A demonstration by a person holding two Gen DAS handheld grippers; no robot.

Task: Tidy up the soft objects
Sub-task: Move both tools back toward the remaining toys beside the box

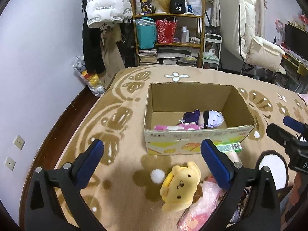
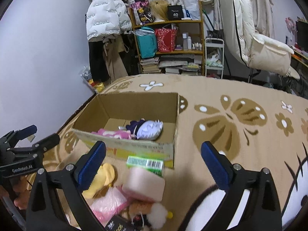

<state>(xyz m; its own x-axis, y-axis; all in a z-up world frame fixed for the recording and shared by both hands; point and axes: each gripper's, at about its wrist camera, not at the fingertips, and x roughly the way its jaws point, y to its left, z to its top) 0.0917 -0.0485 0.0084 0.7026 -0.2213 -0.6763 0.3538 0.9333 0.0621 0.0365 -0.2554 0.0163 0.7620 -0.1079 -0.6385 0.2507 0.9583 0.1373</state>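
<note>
An open cardboard box point(image 1: 194, 141) point(image 2: 134, 146) stands on the patterned bed blanket. Inside lie a white-haired doll in purple point(image 1: 204, 119) point(image 2: 147, 128) and a pink plush point(image 1: 173, 127) point(image 2: 113, 133). In front of the box lie a yellow dog plush point(image 1: 180, 188) point(image 2: 101, 179), a pink wrapped item point(image 1: 204, 206) point(image 2: 107, 205), a pale pink block point(image 2: 143, 184) and a white pompom point(image 1: 157, 175). My left gripper point(image 1: 152, 148) is open and empty, above the yellow plush. My right gripper point(image 2: 154, 150) is open and empty, above the pile; it also shows in the left wrist view point(image 1: 288, 132).
The tan butterfly blanket point(image 2: 240, 119) covers the bed. A green barcode packet point(image 2: 146, 163) leans at the box front. A shelf with bags and books point(image 1: 169, 38), hanging coats and a white chair point(image 1: 256, 44) stand beyond the bed. The wall is at left.
</note>
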